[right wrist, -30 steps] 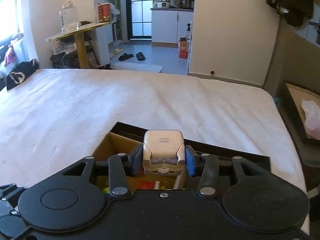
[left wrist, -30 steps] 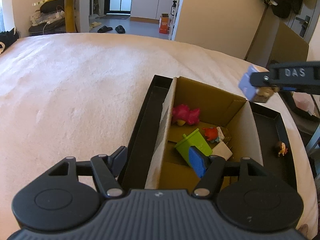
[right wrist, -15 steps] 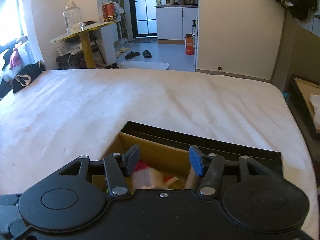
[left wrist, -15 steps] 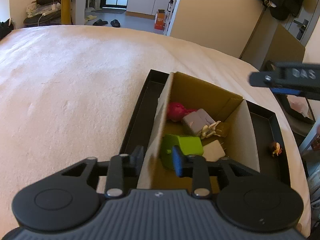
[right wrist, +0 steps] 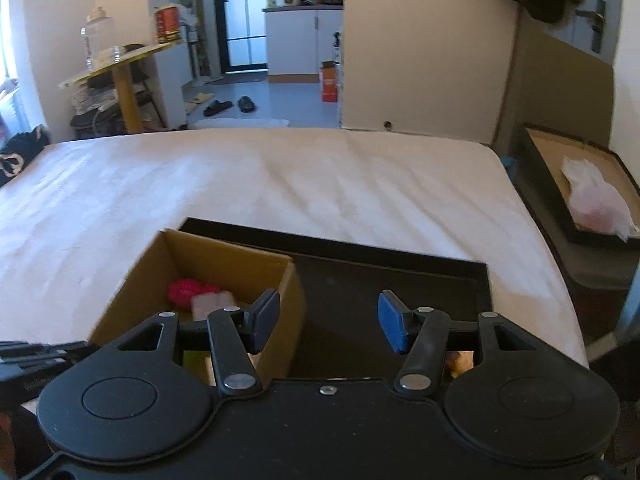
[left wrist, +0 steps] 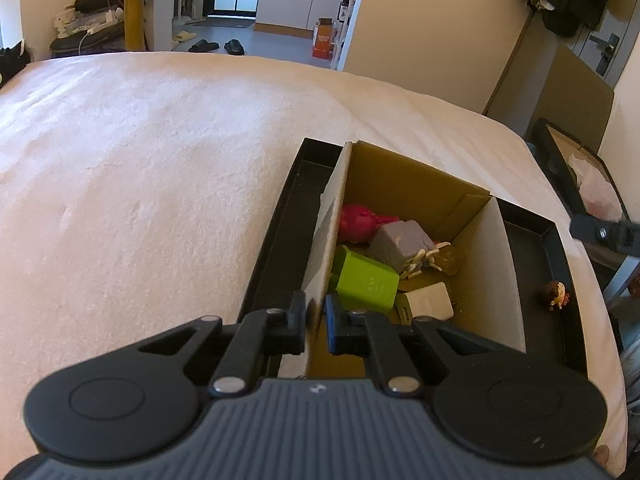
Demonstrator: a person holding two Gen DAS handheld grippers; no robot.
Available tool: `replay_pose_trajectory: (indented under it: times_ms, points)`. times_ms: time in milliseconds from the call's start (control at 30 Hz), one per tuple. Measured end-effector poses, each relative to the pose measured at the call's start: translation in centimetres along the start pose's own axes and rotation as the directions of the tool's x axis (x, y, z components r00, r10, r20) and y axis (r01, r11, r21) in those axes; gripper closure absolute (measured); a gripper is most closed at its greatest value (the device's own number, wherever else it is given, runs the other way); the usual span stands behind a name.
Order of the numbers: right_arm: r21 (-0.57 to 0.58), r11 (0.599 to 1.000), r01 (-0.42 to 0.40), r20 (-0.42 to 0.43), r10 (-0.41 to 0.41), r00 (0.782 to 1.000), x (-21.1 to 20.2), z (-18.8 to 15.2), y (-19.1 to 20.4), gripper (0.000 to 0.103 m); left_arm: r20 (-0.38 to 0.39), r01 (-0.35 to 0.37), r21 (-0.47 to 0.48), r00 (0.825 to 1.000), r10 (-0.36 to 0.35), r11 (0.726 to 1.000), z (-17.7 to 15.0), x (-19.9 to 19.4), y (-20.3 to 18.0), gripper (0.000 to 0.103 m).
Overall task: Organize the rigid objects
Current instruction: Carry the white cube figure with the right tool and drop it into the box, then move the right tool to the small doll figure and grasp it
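Black gripper [right wrist: 328,322], blue pads [right wrist: 392,326]

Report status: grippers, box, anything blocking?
Left gripper shut on cardboard box wall. Right gripper open, empty. Small figurine loose in black tray. Nothing blocking.

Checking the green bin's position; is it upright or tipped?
Tipped: the green bin lies on its side inside the cardboard box.

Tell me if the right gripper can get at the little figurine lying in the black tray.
Probably yes. The right gripper is open and empty above the black tray, and the figurine lies alone there, outside the cardboard box, nothing covering it.
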State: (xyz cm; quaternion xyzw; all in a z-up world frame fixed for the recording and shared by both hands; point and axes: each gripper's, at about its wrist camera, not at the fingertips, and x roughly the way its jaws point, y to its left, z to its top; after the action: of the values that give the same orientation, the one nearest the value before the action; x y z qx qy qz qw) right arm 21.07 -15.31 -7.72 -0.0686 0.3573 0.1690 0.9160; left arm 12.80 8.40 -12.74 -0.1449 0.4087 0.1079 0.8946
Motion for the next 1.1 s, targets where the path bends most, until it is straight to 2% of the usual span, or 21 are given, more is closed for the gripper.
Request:
replay_pose_trajectory:
  times_ms: [433,533,700,800,867,933,1100]
  points:
    - [0.084,0.993,0.078,-0.019,-0.077,0.997,1.1,-3.3,-3.3,0.046,-0.011,-0.064,0.045,0.998,0.065,0.997,0.0,-0.1,-1.1,0.094]
    - [0.105,0.989,0.107,-0.012,-0.107,0.994,1.5,-4.2,-4.3,0.038,-0.008,-0.082,0.062,0.997,0.083,0.995,0.0,-0.1,-1.4,0.091]
    - [0.136,0.981,0.138,-0.003,-0.138,0.990,2.5,-5.2,-5.2,0.038,-0.029,-0.114,0.081,0.993,0.117,0.990,-0.1,0.3,-1.7,0.090]
    - [0.128,0.977,0.172,-0.003,-0.174,0.985,3.3,-5.7,-5.2,0.038,-0.034,-0.123,0.086,0.991,0.126,0.989,0.0,0.5,-1.8,0.084]
    - [0.122,0.975,0.188,-0.003,-0.189,0.982,3.9,-5.8,-5.3,0.039,-0.030,-0.137,0.089,0.990,0.140,0.987,0.0,0.6,-2.0,0.071]
    - [0.107,0.974,0.201,-0.003,-0.202,0.979,4.5,-5.8,-5.4,0.041,-0.023,-0.145,0.091,0.989,0.148,0.985,0.0,0.6,-2.1,0.062]
    - [0.131,0.963,0.234,-0.049,-0.230,0.972,6.9,-6.4,-6.2,0.045,-0.018,-0.153,0.100,0.988,0.156,0.983,0.0,0.8,-2.4,0.059]
